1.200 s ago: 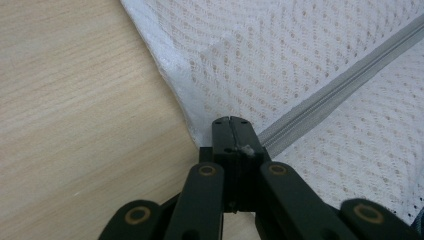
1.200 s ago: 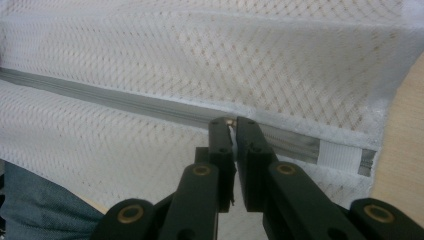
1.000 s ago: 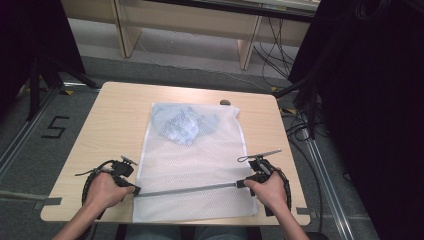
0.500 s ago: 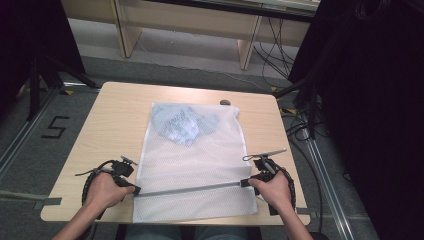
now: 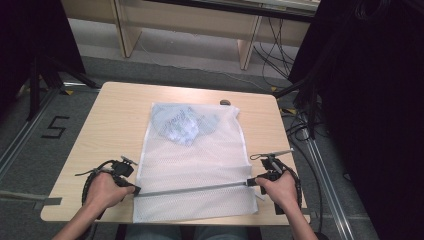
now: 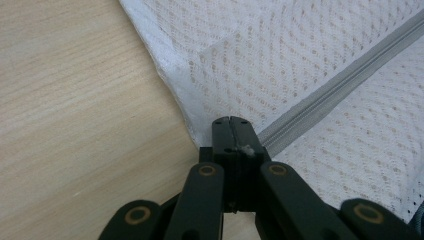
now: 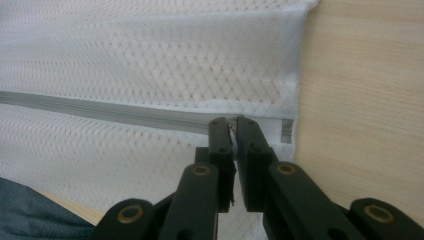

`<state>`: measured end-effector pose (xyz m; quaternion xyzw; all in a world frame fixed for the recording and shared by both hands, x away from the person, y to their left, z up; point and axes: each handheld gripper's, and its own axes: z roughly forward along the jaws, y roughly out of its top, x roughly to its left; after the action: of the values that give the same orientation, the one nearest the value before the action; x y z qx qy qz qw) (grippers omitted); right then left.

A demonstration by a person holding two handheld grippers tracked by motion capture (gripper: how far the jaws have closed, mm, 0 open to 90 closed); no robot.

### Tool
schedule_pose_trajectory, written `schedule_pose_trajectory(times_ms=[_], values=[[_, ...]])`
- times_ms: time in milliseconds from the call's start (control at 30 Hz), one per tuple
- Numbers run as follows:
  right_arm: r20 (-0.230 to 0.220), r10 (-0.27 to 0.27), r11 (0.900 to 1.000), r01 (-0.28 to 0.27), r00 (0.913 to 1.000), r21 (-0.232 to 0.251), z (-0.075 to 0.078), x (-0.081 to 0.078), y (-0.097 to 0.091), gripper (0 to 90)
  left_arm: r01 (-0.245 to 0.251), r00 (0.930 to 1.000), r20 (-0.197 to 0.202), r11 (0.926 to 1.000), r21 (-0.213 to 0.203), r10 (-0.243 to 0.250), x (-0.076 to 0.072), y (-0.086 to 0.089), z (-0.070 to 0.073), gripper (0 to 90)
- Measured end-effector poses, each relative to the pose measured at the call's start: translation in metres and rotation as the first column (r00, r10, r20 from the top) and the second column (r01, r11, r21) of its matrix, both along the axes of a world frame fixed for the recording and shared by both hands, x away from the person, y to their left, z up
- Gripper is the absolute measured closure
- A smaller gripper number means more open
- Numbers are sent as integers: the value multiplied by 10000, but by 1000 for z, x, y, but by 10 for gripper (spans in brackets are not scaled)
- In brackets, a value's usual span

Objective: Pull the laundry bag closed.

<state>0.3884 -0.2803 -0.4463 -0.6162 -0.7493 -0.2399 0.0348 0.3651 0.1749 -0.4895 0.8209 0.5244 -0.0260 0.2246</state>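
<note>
White mesh laundry bag (image 5: 192, 170) lies flat on the wooden surface (image 5: 115, 115), near edge hanging just over the person's side. Blue garment (image 5: 182, 122) bunched inside at the far end. Grey zipper (image 5: 192, 190) runs across the bag near the front edge. Left gripper (image 5: 134, 189) clenched on the zipper's left end at the bag's corner; in the left gripper view the fingers (image 6: 231, 131) are pressed together on the fabric there. Right gripper (image 5: 251, 182) at the zipper's right end; right gripper view shows its fingers (image 7: 220, 132) almost together with a thin slit between, nipping the zipper pull (image 7: 231, 122). Small dark object (image 5: 225, 102) sits on the surface past the bag's far corner.
</note>
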Motion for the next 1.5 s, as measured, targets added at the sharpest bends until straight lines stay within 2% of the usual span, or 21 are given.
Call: schedule_pose_trajectory(times_ms=[33, 67, 133, 200, 233, 267, 300, 367, 567, 633, 667, 733, 833, 900, 933, 967, 1067, 1100, 1200, 1267, 1500], values=[[-74, 23, 9994, -26, 10000, -332, -1, 0, -3, 868, -6, 10000, 5, 10000, -4, 6, 0, 0, 0, 900], [-374, -192, 9997, 197, 9991, 131, 1, -1, -1, 868, 9, 10000, 14, 10000, -2, -9, 0, 0, 0, 900], [-390, -424, 9990, 430, 9983, 151, 1, 0, -1, 868, -22, 10000, 9, 10000, -23, 22, 0, 0, 0, 900], [-56, 123, 9999, -123, 9999, -15, -2, 1, -7, 868, 9, 10000, 2, 10000, 7, -9, 0, 0, 0, 900], [-345, 37, 9999, -41, 9994, -107, -1, 1, -8, 868, 1, 10000, -2, 10000, 1, -1, 0, 0, 0, 900], [-71, 86, 9998, -87, 9999, -156, -3, 2, -9, 868, 2, 10000, 4, 10000, -9, -2, 0, 0, 0, 900], [-1046, -803, 9961, 837, 9913, 280, 2, -1, -3, 868, -6, 10000, 5, 10000, -11, 6, 0, 0, 0, 900], [126, 141, 9993, -137, 9998, -342, -6, 3, -12, 867, 0, 10000, 7, 10000, -7, 0, 0, 0, 0, 900], [-166, 158, 9987, -165, 9997, -485, -7, 3, -10, 864, -6, 10000, 12, 10000, -10, 6, 0, 0, 0, 900], [336, 147, 9998, -143, 9993, -100, -8, 3, -8, 858, -12, 10000, 11, 10000, -4, 12, -1, 0, 0, 900], [-808, -905, 9956, 920, 9926, 151, -1, -1, -1, 857, 5, 10000, 47, 10000, 14, -5, -1, 0, 0, 900], [220, -177, 9994, 183, 9996, -279, -6, 2, -9, 848, -1, 9999, 120, 10000, 10, 0, -1, -1, 0, 900], [580, -306, 9995, 307, 9978, -10, -5, 1, -14, 794, 8, 9999, 161, 10000, 17, -9, -2, 0, 0, 900], [170, -971, 9949, 966, 9951, 286, -2, -2, -14, 770, 6, 9999, 173, 10000, -4, -5, -3, 0, 0, 899], [483, -1112, 9936, 1100, 9926, 269, -4, -2, -15, 762, 128, 9996, 241, 9999, 1, -128, -3, 1, 0, 899], [751, -815, 9967, 814, 9938, 45, -5, -1, -21, 759, 454, 9983, 373, 9989, 71, -457, -1, 3, 0, 897], [856, -758, 9971, 763, 9934, -24, -6, 0, -28, 751, 405, 9981, 464, 9992, -14, -404, -3, 4, -1, 889], [301, -1487, 9883, 1475, 9884, 400, -3, -2, -23, 750, 324, 9986, 431, 9994, -142, -318, -4, 5, -1, 869], [728, -1047, 9945, 1043, 9918, 91, -6, 0, -29, 747, 390, 9978, 534, 9992, -120, -383, -5, 6, 1, 818], [377, -1417, 9897, 1409, 9892, 241, -5, -1, -26, 746, 94, 9980, 625, 9997, -219, -80, -7, 5, 3, 817], [397, -1535, 9873, 1516, 9873, 471, -8, -2, -23, 740, -404, 9934, 1053, 9983, -428, 447, -7, 13, 8, 771]])
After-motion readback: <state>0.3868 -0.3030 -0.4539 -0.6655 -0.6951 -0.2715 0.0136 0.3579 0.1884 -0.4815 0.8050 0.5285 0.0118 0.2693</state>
